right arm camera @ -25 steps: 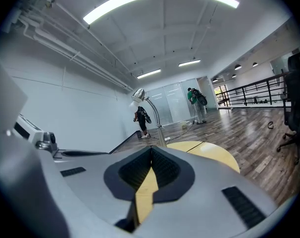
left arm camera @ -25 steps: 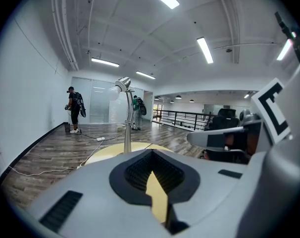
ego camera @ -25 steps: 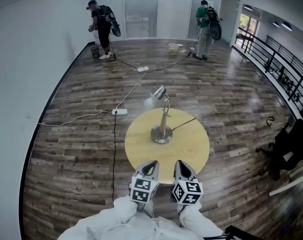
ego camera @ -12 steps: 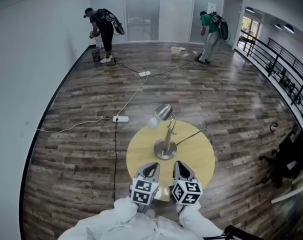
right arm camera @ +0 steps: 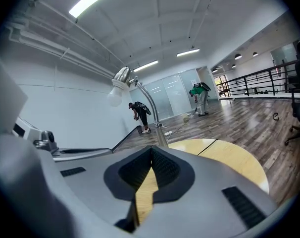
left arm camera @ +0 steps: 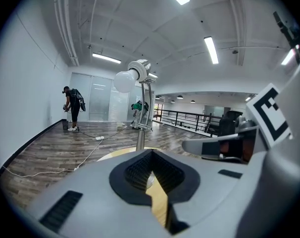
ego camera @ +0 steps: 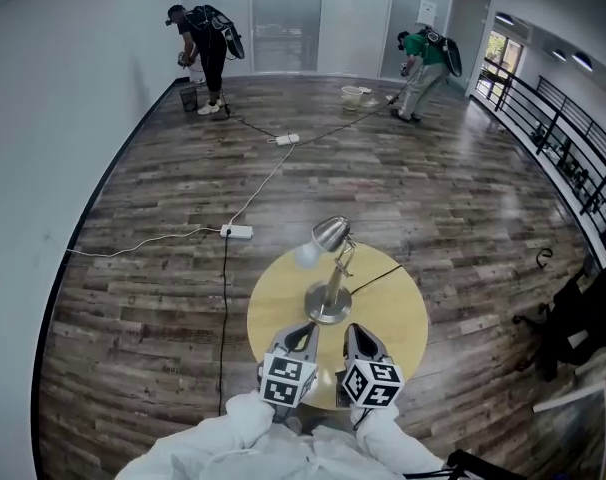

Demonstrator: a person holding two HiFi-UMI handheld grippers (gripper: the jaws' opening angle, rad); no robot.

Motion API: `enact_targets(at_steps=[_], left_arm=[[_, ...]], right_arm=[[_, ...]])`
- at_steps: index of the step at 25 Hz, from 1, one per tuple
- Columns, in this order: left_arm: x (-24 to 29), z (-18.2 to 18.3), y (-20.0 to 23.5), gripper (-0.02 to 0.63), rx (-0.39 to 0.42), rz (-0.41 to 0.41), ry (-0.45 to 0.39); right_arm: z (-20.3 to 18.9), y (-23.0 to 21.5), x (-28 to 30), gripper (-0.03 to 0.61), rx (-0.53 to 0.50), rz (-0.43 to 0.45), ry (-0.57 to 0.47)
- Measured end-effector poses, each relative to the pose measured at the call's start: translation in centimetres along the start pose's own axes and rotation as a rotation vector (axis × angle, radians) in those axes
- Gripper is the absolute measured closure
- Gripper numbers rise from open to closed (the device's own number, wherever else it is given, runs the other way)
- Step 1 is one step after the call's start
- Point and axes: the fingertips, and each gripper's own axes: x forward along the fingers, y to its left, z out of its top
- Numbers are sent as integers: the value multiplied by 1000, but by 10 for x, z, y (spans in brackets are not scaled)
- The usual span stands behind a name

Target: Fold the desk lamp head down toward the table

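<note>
A silver desk lamp [ego camera: 328, 293] stands upright in the middle of a round yellow table [ego camera: 403, 318], its head [ego camera: 331, 233] raised and its white bulb [ego camera: 306, 255] pointing left. Both grippers hover over the table's near edge, short of the lamp base. My left gripper [ego camera: 301, 336] is shut with nothing in it, and so is my right gripper [ego camera: 355, 336]. In the left gripper view the lamp head [left arm camera: 140, 68] rises above the shut left gripper [left arm camera: 151, 153]. In the right gripper view the lamp head [right arm camera: 123, 76] stands up and left of the shut right gripper [right arm camera: 151, 151].
The lamp's black cord [ego camera: 375, 276] runs off the table to the right. A power strip [ego camera: 235, 231] and cables lie on the wood floor at left. Two people [ego camera: 205, 43] work at the far end. A black chair [ego camera: 583, 318] and a railing [ego camera: 573, 158] are at right.
The table and lamp have come nearer in the head view. Both grippers now reach over the table's near edge, side by side and still shut.
</note>
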Motion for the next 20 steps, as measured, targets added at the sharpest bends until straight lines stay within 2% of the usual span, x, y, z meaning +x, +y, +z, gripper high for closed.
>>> enact_targets(at_steps=[6,10,17,20], left_arm=[[0,-2,-1,614,-29,17,17],[2,4,3,614,-30,32,12],[8,12,3,614,-55,-29,73],[7,31,-2,614,-24,-70,73]], right_arm=[[-2,-6,10,566,-30,16,28],[-15,-20,41,566,-59,31,48],[-79,-61,136,566,-180,31,212],[-113,-68,166,566,-214,44,300]])
